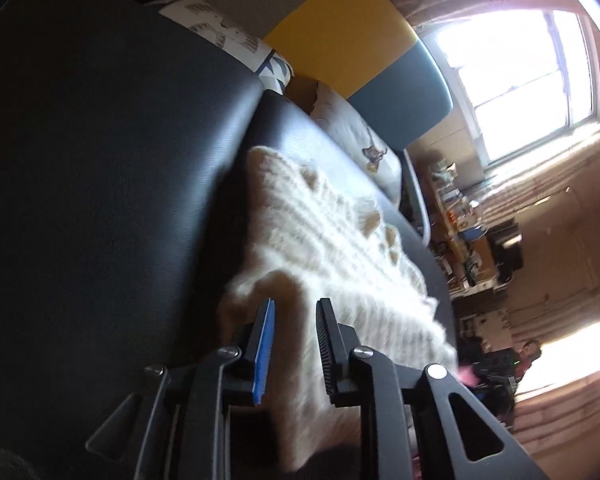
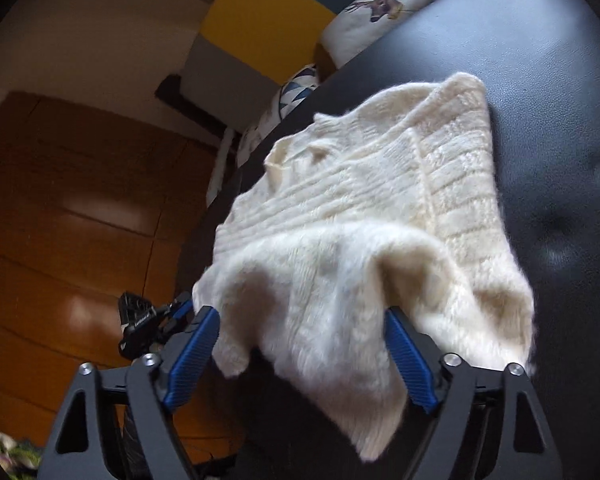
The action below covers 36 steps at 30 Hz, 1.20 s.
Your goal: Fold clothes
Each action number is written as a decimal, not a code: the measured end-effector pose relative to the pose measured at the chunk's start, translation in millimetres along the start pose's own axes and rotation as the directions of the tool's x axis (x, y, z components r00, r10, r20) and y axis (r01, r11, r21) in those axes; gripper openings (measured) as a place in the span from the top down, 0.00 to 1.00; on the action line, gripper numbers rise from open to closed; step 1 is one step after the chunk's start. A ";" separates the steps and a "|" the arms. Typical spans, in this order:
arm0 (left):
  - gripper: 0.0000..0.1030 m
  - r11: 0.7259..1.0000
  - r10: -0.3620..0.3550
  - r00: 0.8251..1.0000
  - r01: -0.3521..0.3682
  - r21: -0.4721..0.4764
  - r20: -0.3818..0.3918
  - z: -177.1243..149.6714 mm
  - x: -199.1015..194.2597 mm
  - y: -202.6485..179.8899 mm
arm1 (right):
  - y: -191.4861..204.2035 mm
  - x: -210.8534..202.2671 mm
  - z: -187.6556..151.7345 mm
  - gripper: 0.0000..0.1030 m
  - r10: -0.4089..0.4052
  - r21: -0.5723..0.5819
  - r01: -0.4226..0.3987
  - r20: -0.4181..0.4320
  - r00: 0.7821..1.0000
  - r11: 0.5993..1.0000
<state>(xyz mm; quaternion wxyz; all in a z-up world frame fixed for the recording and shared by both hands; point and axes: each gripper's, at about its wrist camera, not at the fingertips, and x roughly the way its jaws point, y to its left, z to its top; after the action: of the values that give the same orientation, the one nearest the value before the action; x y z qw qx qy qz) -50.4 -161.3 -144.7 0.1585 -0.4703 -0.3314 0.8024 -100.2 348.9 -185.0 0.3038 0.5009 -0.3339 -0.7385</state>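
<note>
Sweater (image 2: 364, 216) — between right hand-held gripper (image 2: 300, 344) jaws.

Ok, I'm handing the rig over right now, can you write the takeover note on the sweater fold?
Left hand-held gripper: open, sweater edge between its fingers, not pinched.
Right hand-held gripper: wide open, a loose fold of the sweater between the fingers, not gripped.
Cream knit sweater: lies on the black leather seat, near edge bunched and hanging over the seat's front.
Done: near part doubled over the rest.
Left: flatten the bunched edge, finish the fold.
</note>
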 end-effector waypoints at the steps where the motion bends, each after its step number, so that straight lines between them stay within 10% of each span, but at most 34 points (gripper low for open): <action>1: 0.80 1.000 -0.009 1.000 0.009 0.012 -0.001 -6.9 -6.6 3.8 | 1.1 -2.2 -5.9 0.16 -0.001 -0.013 0.000 -0.013 1.000 1.000; 12: 0.72 0.980 -0.164 0.985 0.168 0.107 -0.048 -67.1 -8.7 6.0 | -9.0 6.1 -56.0 0.24 -0.012 -0.082 0.009 -0.042 0.999 0.997; 17: 0.72 0.982 -0.085 0.993 0.097 0.164 -0.079 -68.3 11.9 -4.1 | -4.0 15.0 -65.2 0.39 -0.065 -0.131 0.055 -0.067 0.996 0.990; 21: 0.90 0.965 -0.031 0.990 0.065 0.254 -0.136 -76.9 26.5 -17.5 | -0.9 17.4 -70.3 0.65 -0.120 -0.181 0.105 -0.077 0.990 0.978; 26: 1.00 0.963 -0.054 0.991 0.085 0.258 -0.125 -78.6 23.4 -22.6 | -4.1 21.0 -70.8 0.73 -0.140 -0.197 0.123 -0.076 0.987 0.973; 28: 1.00 0.966 -0.065 0.990 0.094 0.240 -0.124 -75.0 20.7 -20.5 | -7.2 26.1 -68.7 0.71 -0.159 -0.177 0.143 -0.079 0.984 0.974; 36: 0.83 0.975 -0.071 0.990 0.094 0.201 -0.122 -72.6 15.6 -8.7 | -21.2 -11.9 -83.4 0.06 -0.072 -0.086 0.073 0.016 0.997 0.994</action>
<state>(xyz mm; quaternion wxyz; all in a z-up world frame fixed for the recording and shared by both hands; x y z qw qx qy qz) 3.6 -118.3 -173.5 0.2582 -0.4822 -0.2563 0.7970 -20.2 355.0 -218.5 0.2959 0.4945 -0.2851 -0.7659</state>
